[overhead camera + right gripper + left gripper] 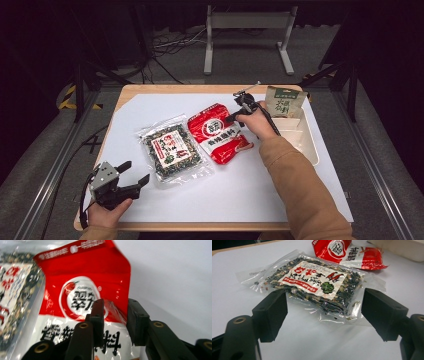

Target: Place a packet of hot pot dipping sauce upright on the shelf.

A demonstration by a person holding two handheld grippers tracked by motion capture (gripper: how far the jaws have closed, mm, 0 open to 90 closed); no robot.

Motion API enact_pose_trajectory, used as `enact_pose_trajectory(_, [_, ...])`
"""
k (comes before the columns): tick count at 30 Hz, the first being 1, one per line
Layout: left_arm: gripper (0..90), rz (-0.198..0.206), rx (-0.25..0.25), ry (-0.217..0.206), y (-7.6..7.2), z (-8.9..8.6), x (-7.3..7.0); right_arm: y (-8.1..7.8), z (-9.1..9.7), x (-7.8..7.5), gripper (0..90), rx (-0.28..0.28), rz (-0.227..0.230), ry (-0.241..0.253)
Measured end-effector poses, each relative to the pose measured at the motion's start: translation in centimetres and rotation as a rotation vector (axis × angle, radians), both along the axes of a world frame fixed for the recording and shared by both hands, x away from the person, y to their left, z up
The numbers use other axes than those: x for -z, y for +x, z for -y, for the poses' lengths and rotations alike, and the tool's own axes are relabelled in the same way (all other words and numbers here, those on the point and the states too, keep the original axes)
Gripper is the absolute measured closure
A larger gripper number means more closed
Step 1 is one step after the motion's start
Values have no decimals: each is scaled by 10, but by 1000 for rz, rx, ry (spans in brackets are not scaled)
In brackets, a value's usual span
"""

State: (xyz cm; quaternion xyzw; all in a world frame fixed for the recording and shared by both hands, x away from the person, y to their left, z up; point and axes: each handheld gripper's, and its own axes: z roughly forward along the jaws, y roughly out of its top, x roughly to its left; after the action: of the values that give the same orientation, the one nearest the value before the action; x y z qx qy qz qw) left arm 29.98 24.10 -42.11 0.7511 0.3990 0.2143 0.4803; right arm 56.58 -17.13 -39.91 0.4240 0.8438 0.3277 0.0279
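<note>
Wooden table (125, 92) under a white sheet (240, 190), dark room behind; grey floor with cables and a white metal frame (247, 22) beyond the far edge, metal rails along both sides. Left to right. Left gripper (134, 175) held at the near left corner of the table, resting over the sheet, jaws spread wide with nothing between them; in the left gripper view the left gripper (324, 312) faces the clear packet across a strip of bare sheet, apart from it. Clear packet (172, 150) of dark dried pieces with a white and red label lies flat, left of centre; the same clear packet (312, 287) in the left gripper view. Just beside it to the right, edges touching or overlapping, the red packet (220, 132) lies flat at centre. Right gripper (231, 119) comes in over the red packet's right upper edge, hand (257, 122) behind it. In the right gripper view the right gripper (115, 315) has its jaws drawn close about a raised fold of the red packet (85, 285); pads look pressed on the film, edge pinched. Far right: white tray (305, 145) with compartments, a green-and-tan packet (284, 102) leaning upright at its far end. Count: packets three, tray one, grippers two.
</note>
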Motion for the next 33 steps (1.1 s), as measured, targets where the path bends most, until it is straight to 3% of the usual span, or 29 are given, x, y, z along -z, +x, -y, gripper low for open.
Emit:
enact_pose_trajectory(10, [216,-2,9,8,1,1,0,-12,-14,-1,712,-232,106,-113])
enact_pose_trajectory(12, [216,-2,8,10,1,2,0,-14,-17,2,719,-281,91,-113])
enact_pose_trajectory(14, [216,-1,9,10,1,1,0,-17,-23,5,710,-324,118,-147])
enact_pose_trajectory(17, [216,-2,10,11,1,1,1,-19,-31,7,704,-335,143,-180])
enact_pose_trajectory(21, [216,2,9,13,1,0,0,-18,-38,6,848,-341,181,-244])
enact_pose_trajectory(27, [216,1,7,5,1,0,0,-16,-36,2,882,-342,185,-250])
enact_pose_trajectory(33, [216,1,8,14,1,0,0,-20,-33,-14,884,-315,194,-233])
